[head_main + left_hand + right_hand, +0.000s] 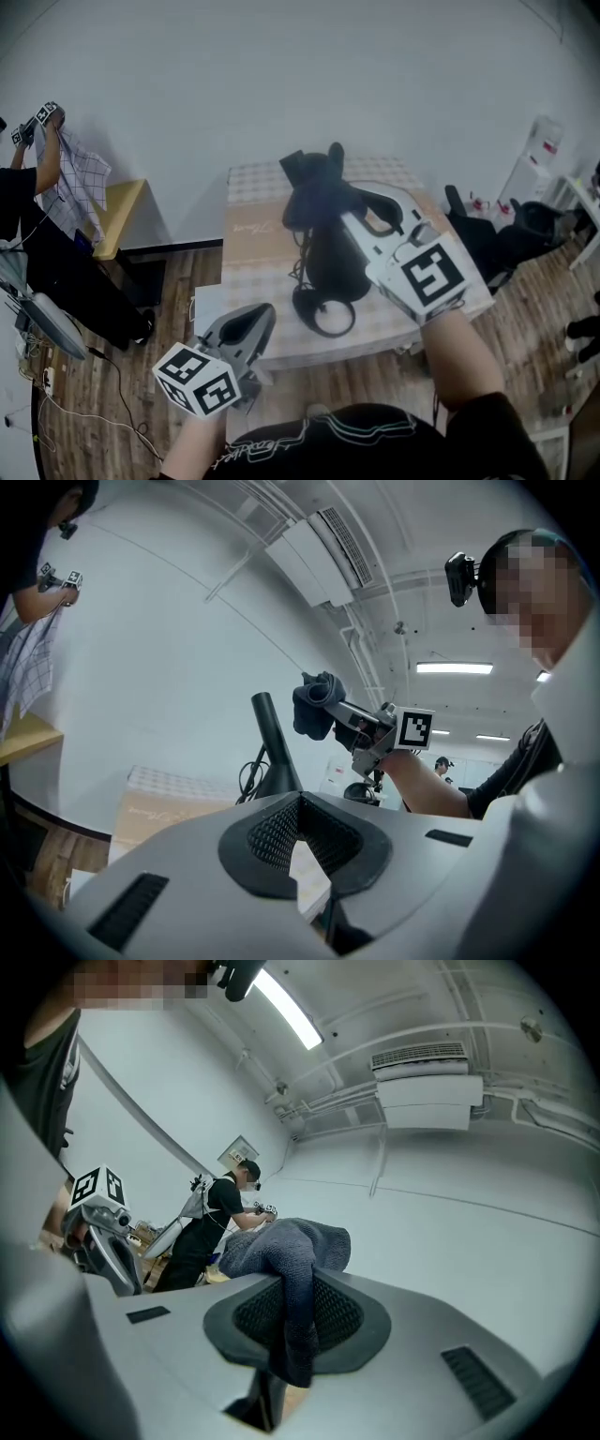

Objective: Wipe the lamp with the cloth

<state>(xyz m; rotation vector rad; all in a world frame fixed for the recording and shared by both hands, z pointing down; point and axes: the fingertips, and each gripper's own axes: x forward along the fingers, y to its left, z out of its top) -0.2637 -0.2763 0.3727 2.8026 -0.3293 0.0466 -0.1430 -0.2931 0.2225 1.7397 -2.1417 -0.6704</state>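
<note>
A black lamp (328, 258) with a ring-shaped base stands in the middle of the checked table (375, 330). My right gripper (333, 202) is shut on a dark cloth (311, 192), which is bunched at the lamp's top. In the right gripper view the cloth (286, 1260) hangs out between the jaws of that gripper (291, 1288). My left gripper (258, 319) hovers off the table's front left corner, jaws together and empty. The left gripper view looks past its own tips (300, 803) at the lamp's stem (269, 738) and the cloth (314, 705) above it.
A brown cardboard sheet (251, 225) lies on the table's left part. A person (19, 202) at the far left holds up a checked fabric (75, 187) by a yellow bench (120, 214). Black chairs or bags (492, 234) stand right of the table.
</note>
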